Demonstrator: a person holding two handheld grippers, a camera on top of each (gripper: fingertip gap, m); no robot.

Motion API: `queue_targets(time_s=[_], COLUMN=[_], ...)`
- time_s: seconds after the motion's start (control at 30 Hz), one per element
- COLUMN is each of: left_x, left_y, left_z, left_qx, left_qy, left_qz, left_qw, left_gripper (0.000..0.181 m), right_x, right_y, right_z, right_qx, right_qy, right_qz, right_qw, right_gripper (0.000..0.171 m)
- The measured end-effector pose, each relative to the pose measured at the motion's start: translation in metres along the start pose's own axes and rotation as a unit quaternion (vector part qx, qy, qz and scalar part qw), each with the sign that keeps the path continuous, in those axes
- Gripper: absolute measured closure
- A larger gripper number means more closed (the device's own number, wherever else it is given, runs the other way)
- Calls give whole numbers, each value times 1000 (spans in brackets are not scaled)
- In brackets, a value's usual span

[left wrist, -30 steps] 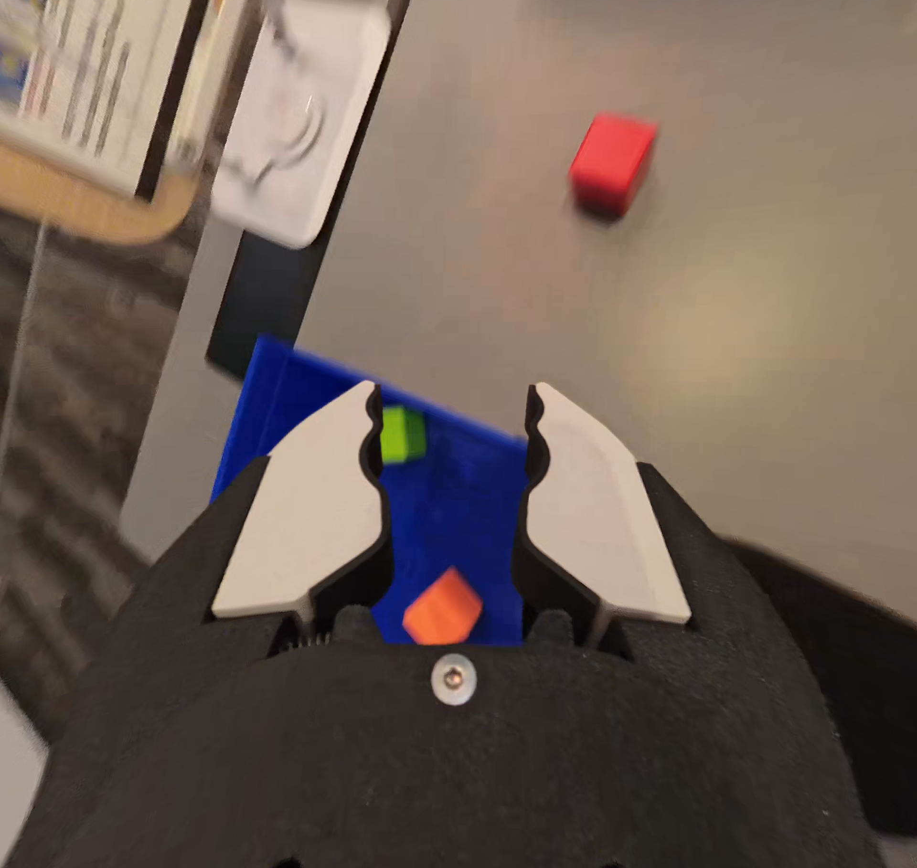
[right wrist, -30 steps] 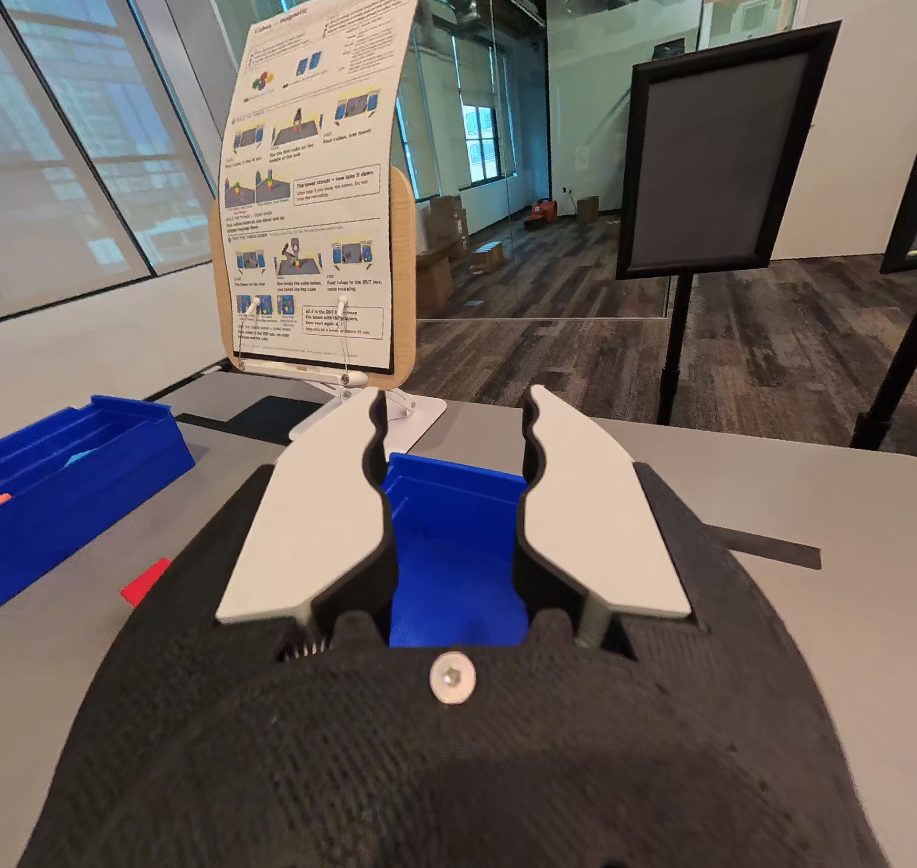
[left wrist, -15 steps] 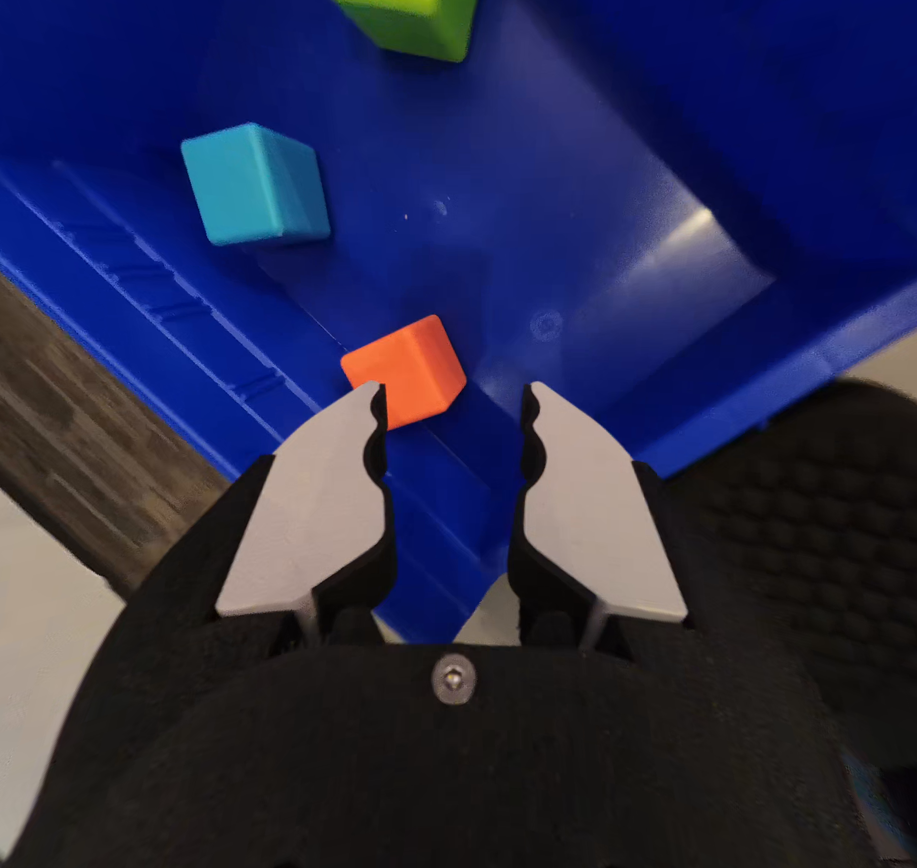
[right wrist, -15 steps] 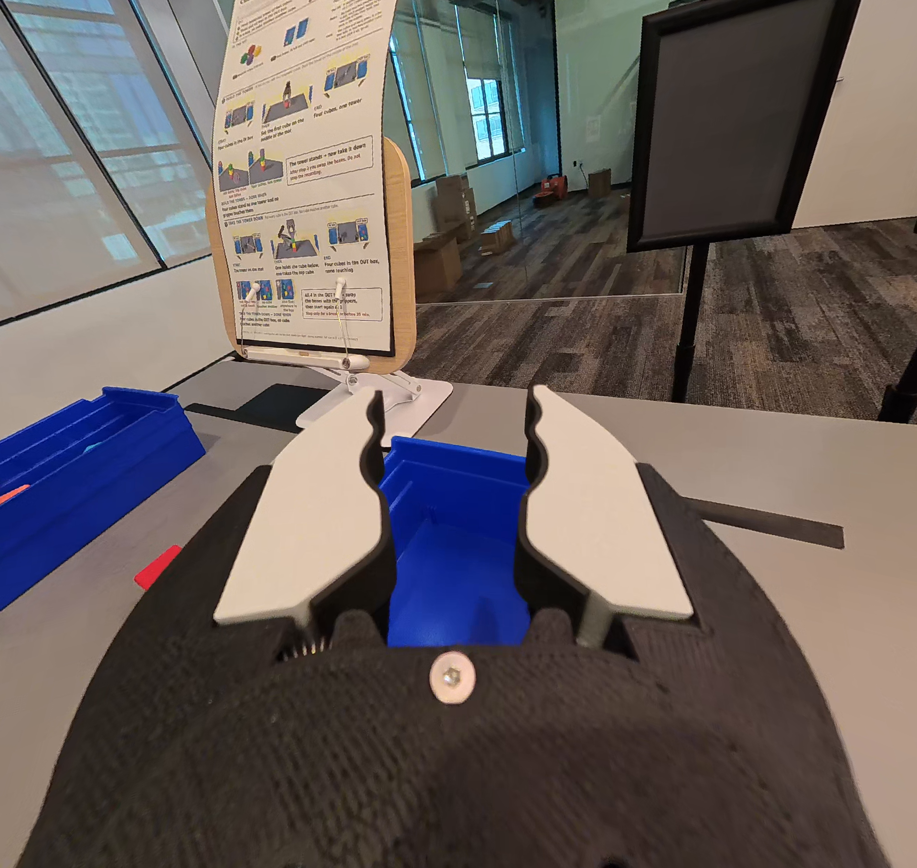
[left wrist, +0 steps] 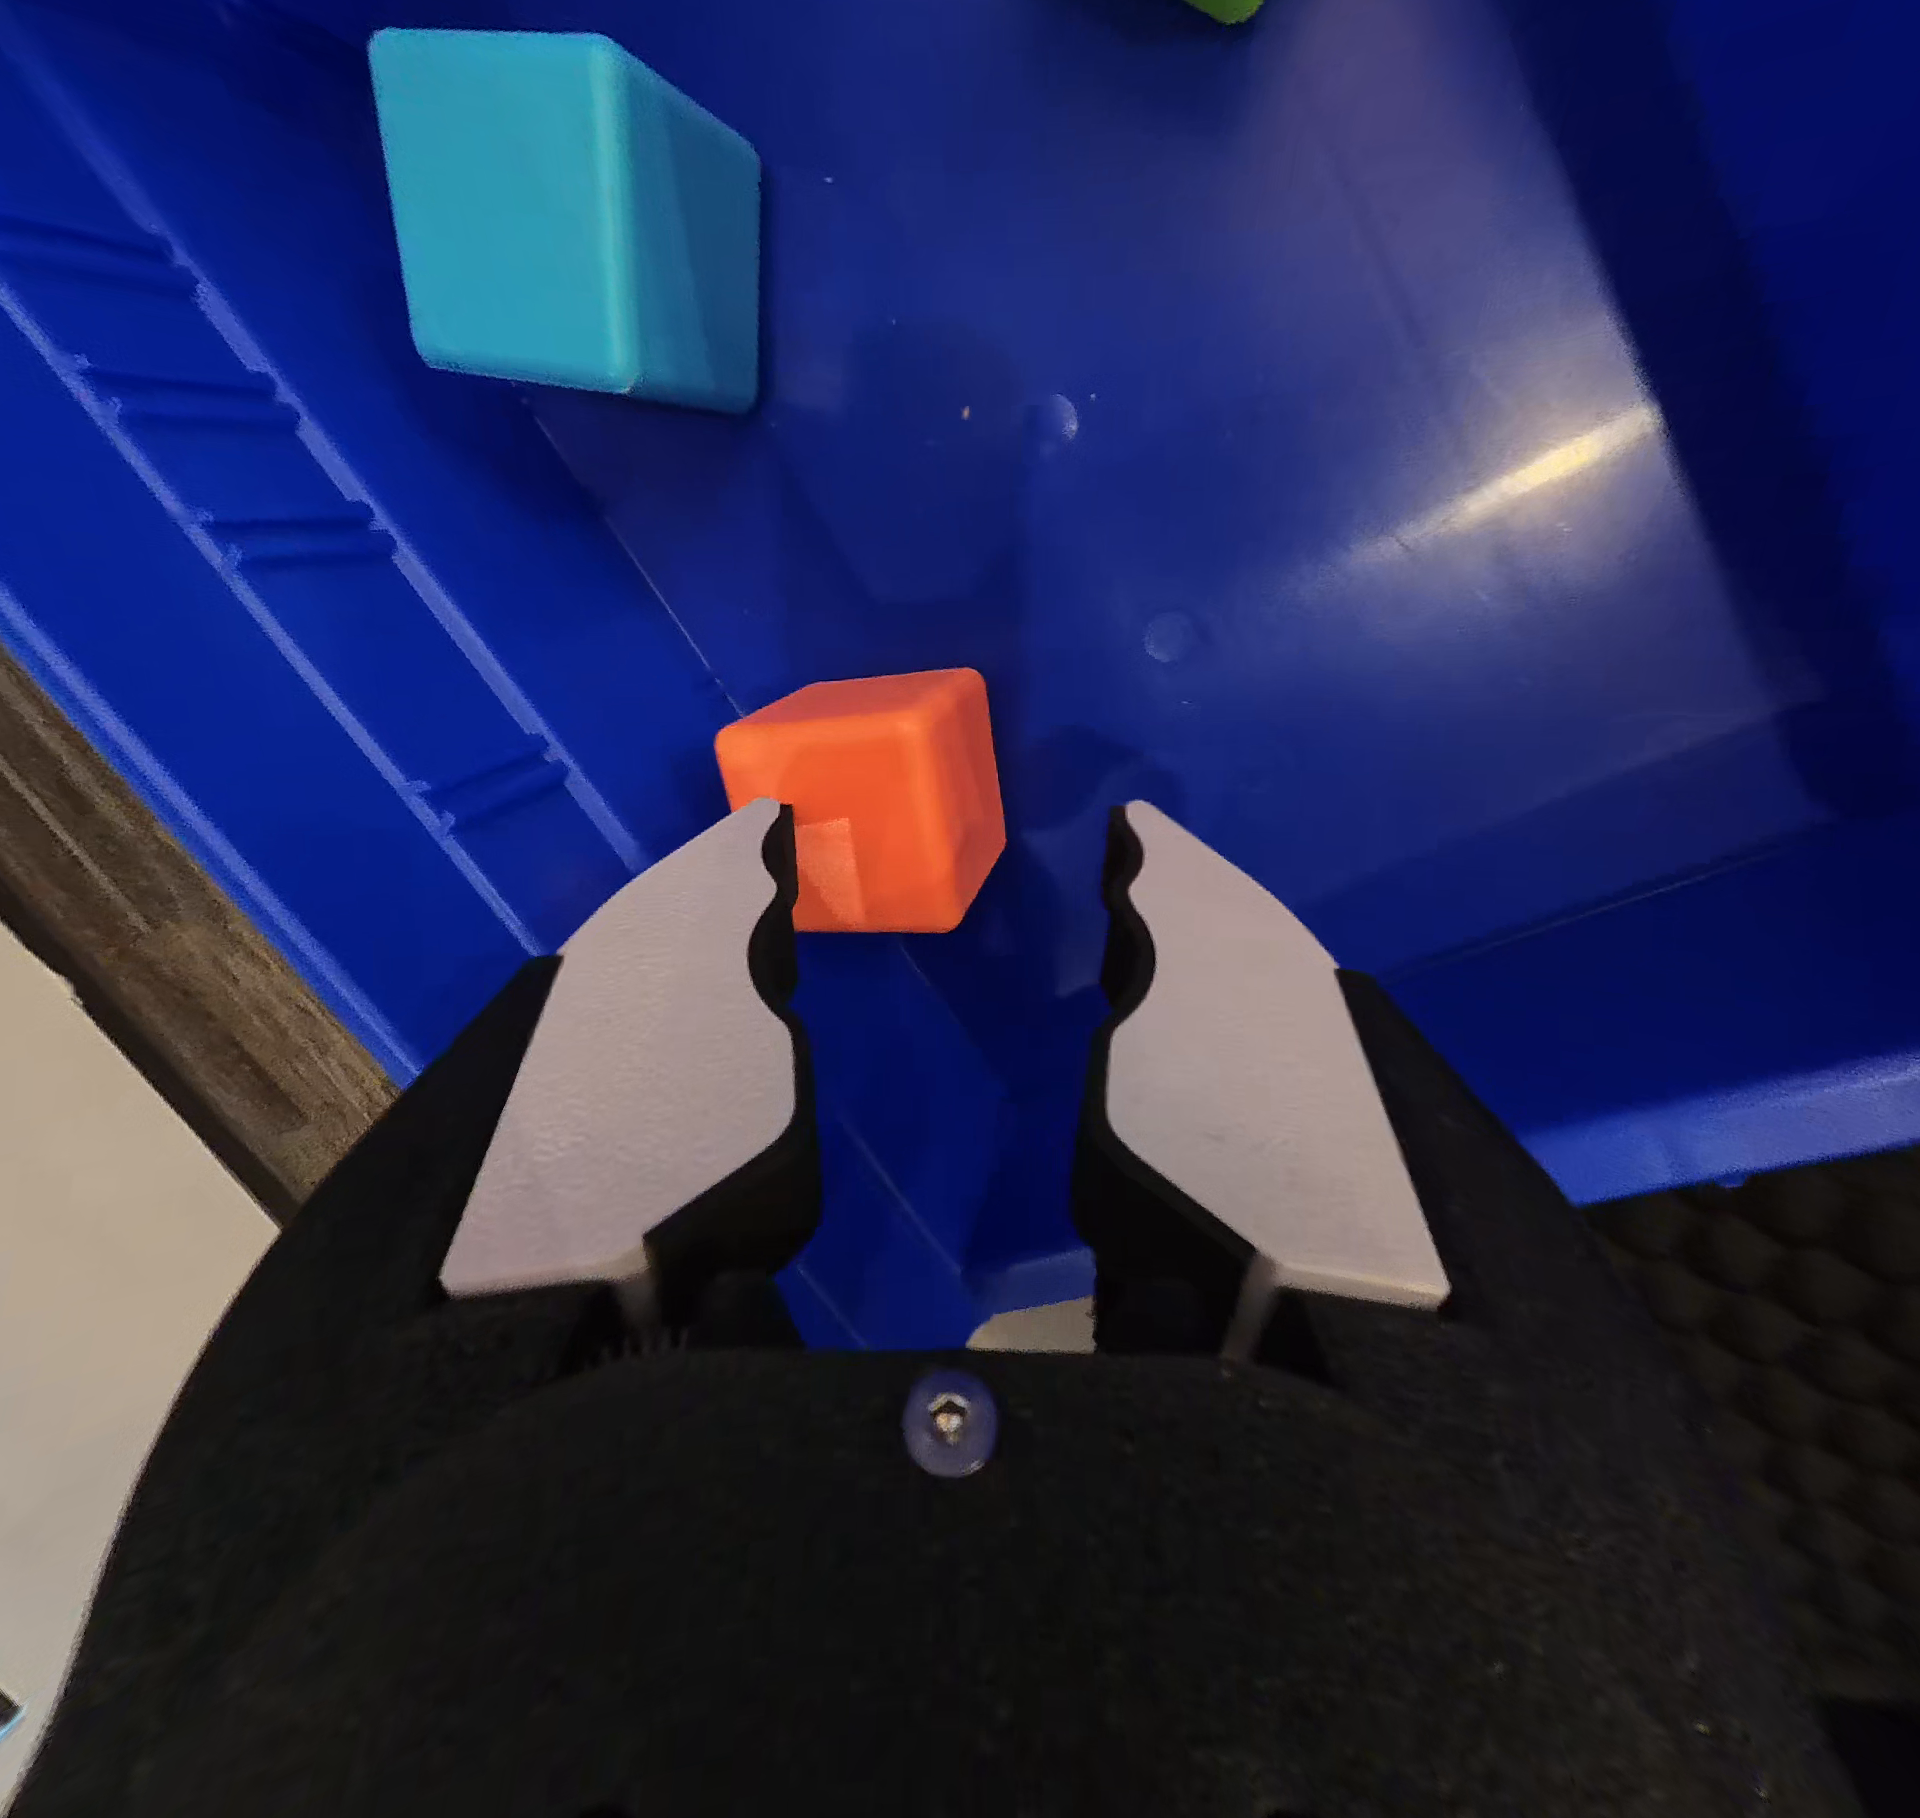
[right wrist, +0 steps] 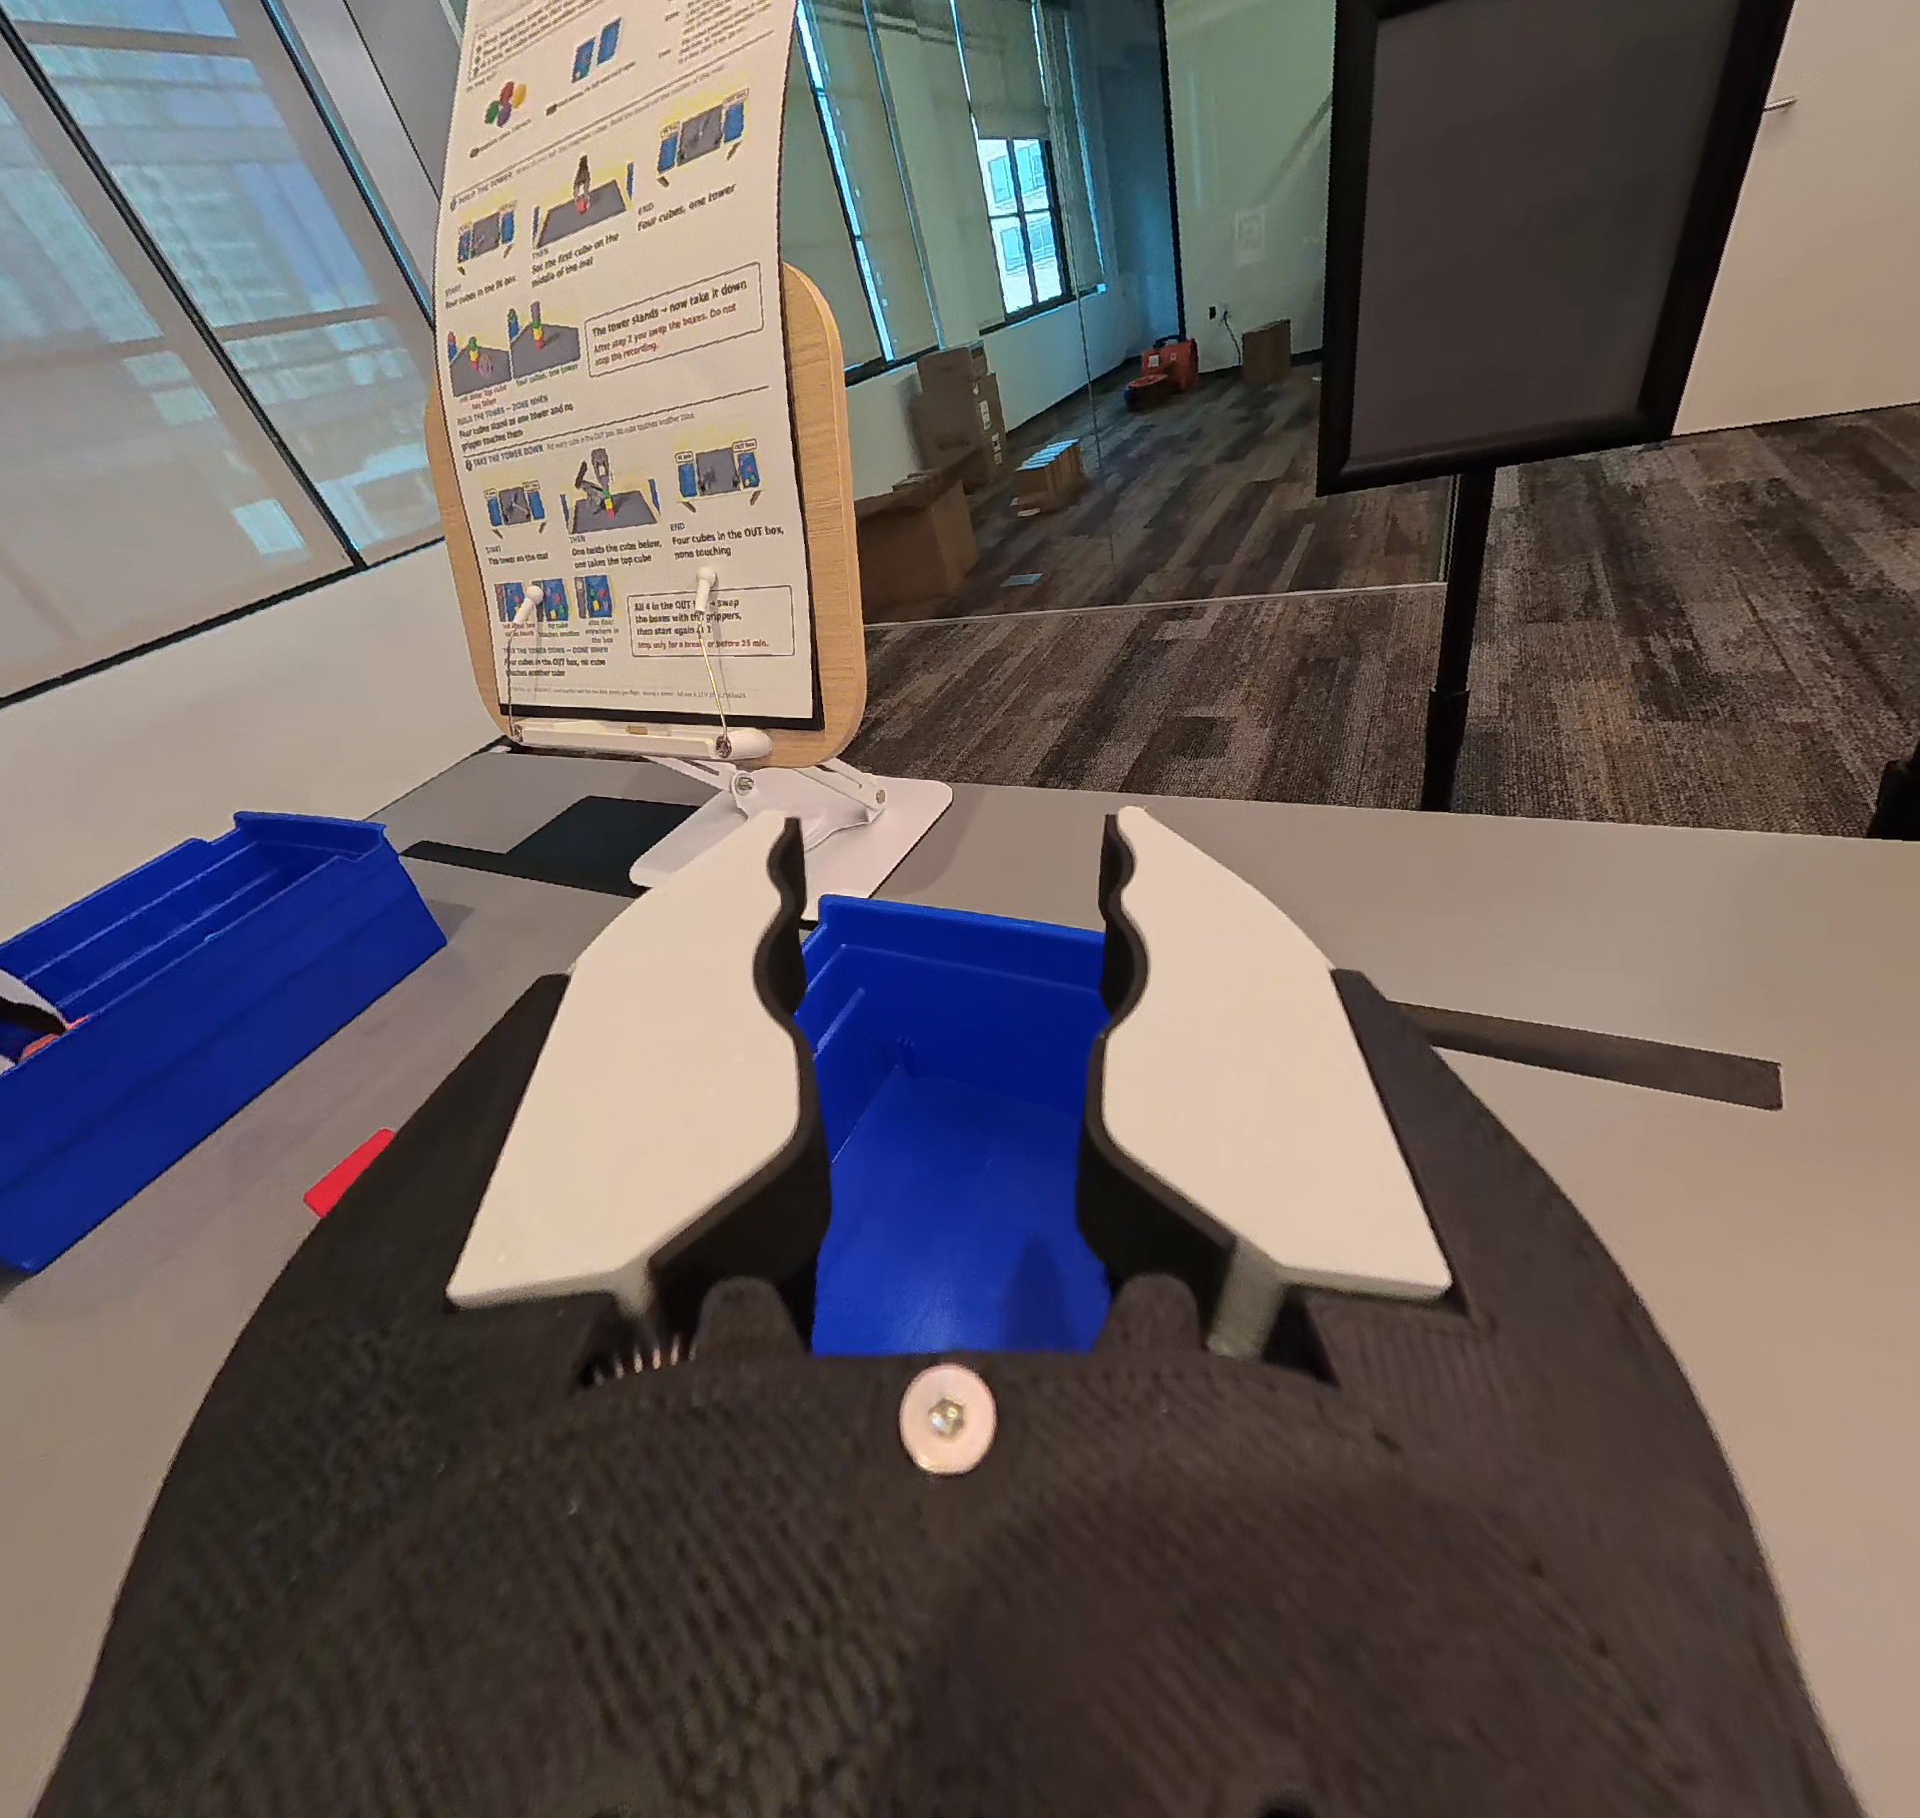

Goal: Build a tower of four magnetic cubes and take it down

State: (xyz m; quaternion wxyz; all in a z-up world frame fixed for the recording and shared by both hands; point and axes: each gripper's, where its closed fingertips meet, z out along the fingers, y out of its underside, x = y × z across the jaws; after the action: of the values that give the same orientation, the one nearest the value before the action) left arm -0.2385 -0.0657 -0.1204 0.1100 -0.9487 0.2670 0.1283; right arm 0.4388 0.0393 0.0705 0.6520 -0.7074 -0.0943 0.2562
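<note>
the left gripper (left wrist: 945, 864) is released, jaws apart, inside the blue bin (left wrist: 1351, 366); the orange cube (left wrist: 883, 802) lies on the bin floor just ahead, shifted toward the left finger; the right gripper (right wrist: 951, 895) is also released, holding nothing, well apart from it.

Three cubes lay apart in one bin (left wrist: 1351, 314); another bin (right wrist: 956, 947) sat before the instruction stand (right wrist: 644, 418), a third bin (right wrist: 208, 947) left of it.

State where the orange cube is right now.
Left wrist view: the orange cube lies in the blue bin, beside its ribbed wall, just ahead of the open left gripper, below the teal cube.
</note>
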Motion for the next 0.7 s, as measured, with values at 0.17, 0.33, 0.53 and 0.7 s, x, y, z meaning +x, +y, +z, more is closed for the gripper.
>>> queue_targets(time_s=[0.17,0.33,0.53,0.7], left_x=[17,9,3,8], left_y=[-1,-6,12,8], left_z=[-7,-18,-3,8], left_qx=[14,41,-26,-45], left_qy=[27,36,31,51], left_qz=[34,59,163,184], left_qw=[999,997,986,981], left_gripper=[124,118,104,116], right_x=[-1,-4,-10,-15], right_y=[5,9,16,19], right_z=[3,6,12,19], right_qx=[-11,-23,-47,-52], right_qy=[-1,-5,-13,-20], right_qz=[-2,-3,-16,-15], right_qw=[1000,1000,999,998], right_gripper=[116,116,116,116])
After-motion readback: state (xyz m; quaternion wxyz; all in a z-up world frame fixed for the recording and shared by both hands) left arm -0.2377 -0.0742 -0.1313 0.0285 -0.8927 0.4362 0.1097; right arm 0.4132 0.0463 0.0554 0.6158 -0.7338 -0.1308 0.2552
